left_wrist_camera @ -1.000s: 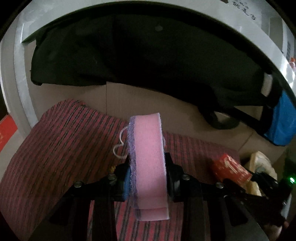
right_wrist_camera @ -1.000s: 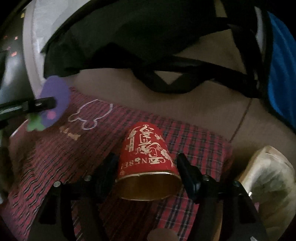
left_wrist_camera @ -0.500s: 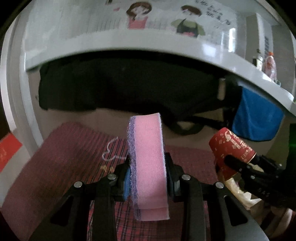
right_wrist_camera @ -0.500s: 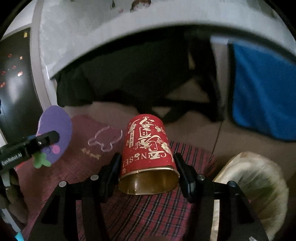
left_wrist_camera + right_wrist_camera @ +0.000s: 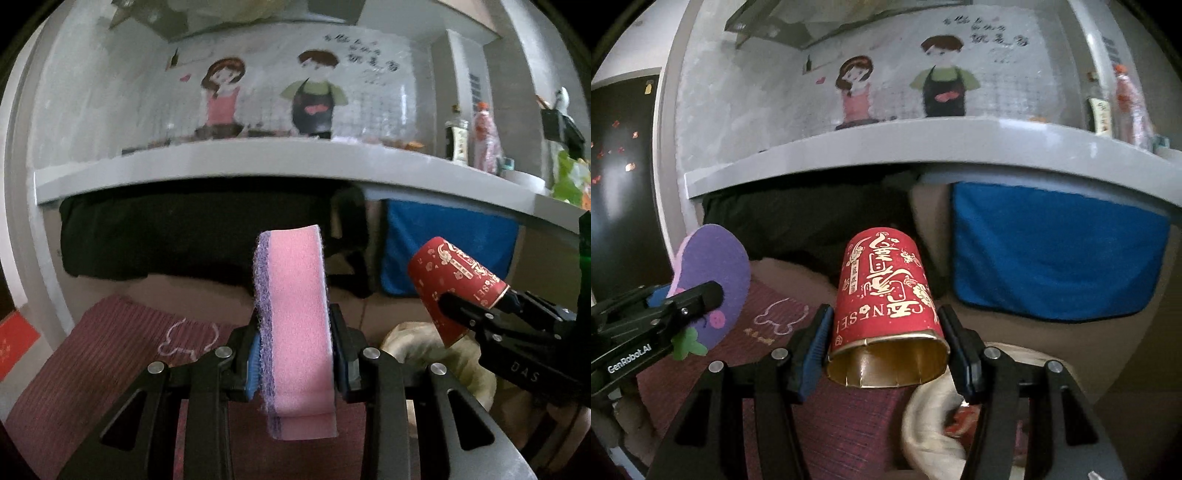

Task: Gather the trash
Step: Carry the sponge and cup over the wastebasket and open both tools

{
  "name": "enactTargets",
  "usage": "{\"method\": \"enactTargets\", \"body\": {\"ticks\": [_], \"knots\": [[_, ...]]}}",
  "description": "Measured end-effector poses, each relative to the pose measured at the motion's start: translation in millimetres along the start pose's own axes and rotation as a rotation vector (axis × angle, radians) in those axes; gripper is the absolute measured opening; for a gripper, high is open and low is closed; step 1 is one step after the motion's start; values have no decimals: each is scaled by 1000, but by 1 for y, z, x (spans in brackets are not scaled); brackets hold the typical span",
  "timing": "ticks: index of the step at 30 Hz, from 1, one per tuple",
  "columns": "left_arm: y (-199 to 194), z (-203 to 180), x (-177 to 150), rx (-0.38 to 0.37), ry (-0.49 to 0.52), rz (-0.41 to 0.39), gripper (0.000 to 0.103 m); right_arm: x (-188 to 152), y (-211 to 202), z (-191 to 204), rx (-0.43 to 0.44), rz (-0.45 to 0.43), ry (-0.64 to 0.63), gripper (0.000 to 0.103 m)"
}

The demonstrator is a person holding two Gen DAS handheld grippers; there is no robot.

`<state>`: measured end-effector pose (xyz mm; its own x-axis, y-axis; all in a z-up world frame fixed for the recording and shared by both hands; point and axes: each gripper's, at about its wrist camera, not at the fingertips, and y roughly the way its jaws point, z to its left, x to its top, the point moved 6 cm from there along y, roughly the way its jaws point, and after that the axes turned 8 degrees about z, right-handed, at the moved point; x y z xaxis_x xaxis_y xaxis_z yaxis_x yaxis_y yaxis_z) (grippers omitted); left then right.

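left gripper [image 5: 295, 354] clamped on a pink sponge [image 5: 295, 332] with a purple scouring face, held on edge between the pads, above a red striped mat [image 5: 92, 362]. right gripper [image 5: 886, 347] grips a red paper cup [image 5: 886, 295] lying sideways, mouth toward the camera, pads against both sides. cream bag [image 5: 931, 424] below it.

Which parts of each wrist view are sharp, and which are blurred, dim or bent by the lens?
Left wrist view: the pink sponge in the left gripper is sharp; the cartoon wall sticker is soft, and the shelf edge bows. Right wrist view: the red paper cup in the right gripper is crisp; the space under the shelf is dark, and the corners are black.
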<state>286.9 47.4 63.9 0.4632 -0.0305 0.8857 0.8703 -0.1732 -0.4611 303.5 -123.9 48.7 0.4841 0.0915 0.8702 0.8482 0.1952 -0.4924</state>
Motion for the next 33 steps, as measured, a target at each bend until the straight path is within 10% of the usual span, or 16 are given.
{"method": "enactTargets", "body": {"ticks": [18, 33], "knots": [[47, -127, -11, -176, 80, 43, 32, -33, -31, -115, -117, -6, 116, 54], [120, -154, -43, -194, 73, 183, 32, -64, 8, -155, -131, 74, 170, 54]]}}
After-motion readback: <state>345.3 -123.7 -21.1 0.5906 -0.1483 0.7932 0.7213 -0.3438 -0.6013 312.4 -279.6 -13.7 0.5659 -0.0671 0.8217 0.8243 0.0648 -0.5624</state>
